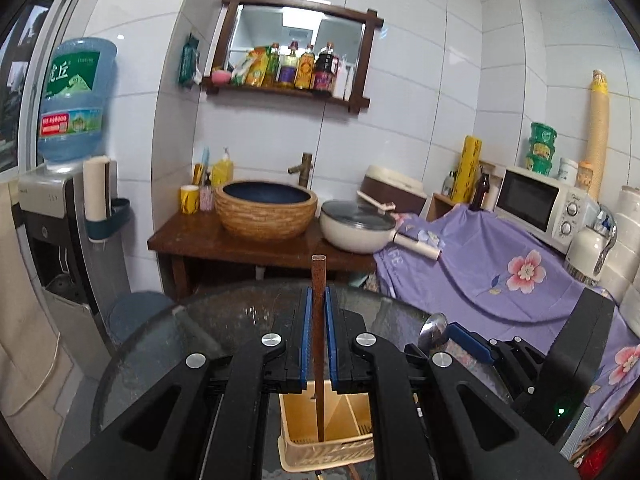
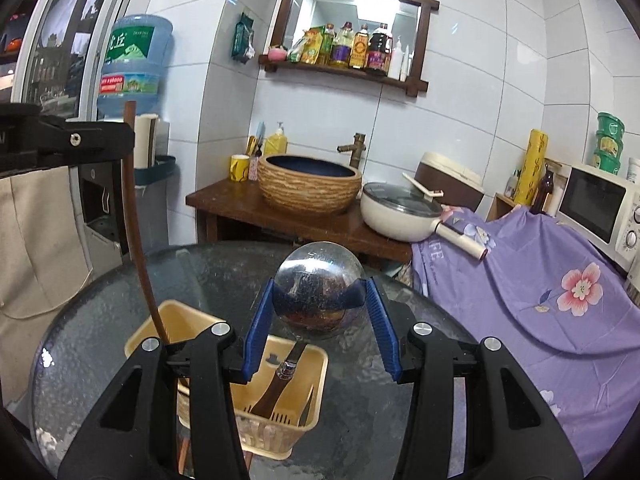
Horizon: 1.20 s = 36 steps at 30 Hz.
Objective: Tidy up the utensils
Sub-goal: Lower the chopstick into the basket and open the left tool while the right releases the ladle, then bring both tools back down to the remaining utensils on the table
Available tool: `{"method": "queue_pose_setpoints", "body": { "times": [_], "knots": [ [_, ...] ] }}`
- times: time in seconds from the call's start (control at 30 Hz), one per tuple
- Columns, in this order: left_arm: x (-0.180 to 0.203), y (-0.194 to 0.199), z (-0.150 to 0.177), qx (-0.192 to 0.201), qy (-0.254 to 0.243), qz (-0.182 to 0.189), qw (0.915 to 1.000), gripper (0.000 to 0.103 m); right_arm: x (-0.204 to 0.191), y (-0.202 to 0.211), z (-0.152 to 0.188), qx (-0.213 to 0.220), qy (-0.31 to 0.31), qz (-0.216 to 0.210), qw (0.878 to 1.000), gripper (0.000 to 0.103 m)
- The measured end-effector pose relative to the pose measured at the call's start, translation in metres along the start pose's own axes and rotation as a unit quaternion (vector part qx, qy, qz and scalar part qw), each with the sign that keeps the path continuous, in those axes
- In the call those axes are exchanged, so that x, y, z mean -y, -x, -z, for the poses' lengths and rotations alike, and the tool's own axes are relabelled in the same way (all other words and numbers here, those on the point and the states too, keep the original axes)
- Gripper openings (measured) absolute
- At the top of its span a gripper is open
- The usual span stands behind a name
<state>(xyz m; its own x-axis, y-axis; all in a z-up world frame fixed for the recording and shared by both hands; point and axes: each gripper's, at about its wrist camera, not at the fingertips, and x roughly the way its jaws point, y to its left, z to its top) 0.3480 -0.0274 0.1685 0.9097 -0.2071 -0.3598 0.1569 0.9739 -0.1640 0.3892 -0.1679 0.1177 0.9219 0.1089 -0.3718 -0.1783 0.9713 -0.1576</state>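
My left gripper (image 1: 319, 292) is shut on a brown chopstick (image 1: 319, 276) that stands upright, its lower end inside a beige slotted utensil basket (image 1: 328, 452) on the glass table. My right gripper (image 2: 320, 282) is shut on the round bowl of a metal spoon (image 2: 316, 264). The spoon's brown handle (image 2: 276, 388) slants down into the basket's (image 2: 276, 440) right compartment. In the right wrist view the chopstick (image 2: 138, 232) reaches into the left compartment, and the left gripper (image 2: 124, 140) holds it near the top. In the left wrist view the spoon (image 1: 434, 326) shows at right.
The basket stands on a round dark glass table (image 2: 200, 272). Behind it a wooden stand (image 2: 248, 204) carries a woven basin (image 2: 310, 184) and a lidded white pan (image 2: 400, 212). A purple floral cloth (image 2: 520, 272) and microwave (image 2: 600, 208) lie right, a water dispenser (image 2: 132, 64) left.
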Motion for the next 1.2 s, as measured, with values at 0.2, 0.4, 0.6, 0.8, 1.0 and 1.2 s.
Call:
{"method": "queue_pose_setpoints", "body": {
  "times": [0.2,0.4,0.6,0.8,1.0,1.2],
  "knots": [
    [-0.005,-0.018,0.026,-0.028,-0.004,-0.005,0.9996,0.007,-0.003,-0.010,0.025,-0.011,0.008,-0.004,1.000,0.047],
    [-0.010,-0.029,0.043,-0.049,-0.007,-0.009,0.9987,0.005,-0.004,-0.017,0.039,-0.022,0.007,-0.007,1.000,0.047],
    [-0.013,-0.036,0.050,-0.067,0.000,-0.002,0.9977,0.004,-0.001,-0.015,0.040,-0.020,0.002,-0.015,1.000,0.047],
    [-0.015,-0.020,0.050,-0.049,0.007,0.013,0.9987,0.060,0.005,0.002,0.037,0.000,-0.001,-0.019,1.000,0.063],
    [-0.023,0.010,0.068,-0.049,0.002,0.008,0.9988,0.097,0.010,0.042,0.048,-0.003,-0.013,-0.040,0.999,0.066],
    [-0.038,0.018,0.116,-0.115,-0.020,-0.008,0.9932,0.097,-0.002,0.057,0.087,-0.081,-0.005,-0.075,0.994,0.067]
  ]
}}
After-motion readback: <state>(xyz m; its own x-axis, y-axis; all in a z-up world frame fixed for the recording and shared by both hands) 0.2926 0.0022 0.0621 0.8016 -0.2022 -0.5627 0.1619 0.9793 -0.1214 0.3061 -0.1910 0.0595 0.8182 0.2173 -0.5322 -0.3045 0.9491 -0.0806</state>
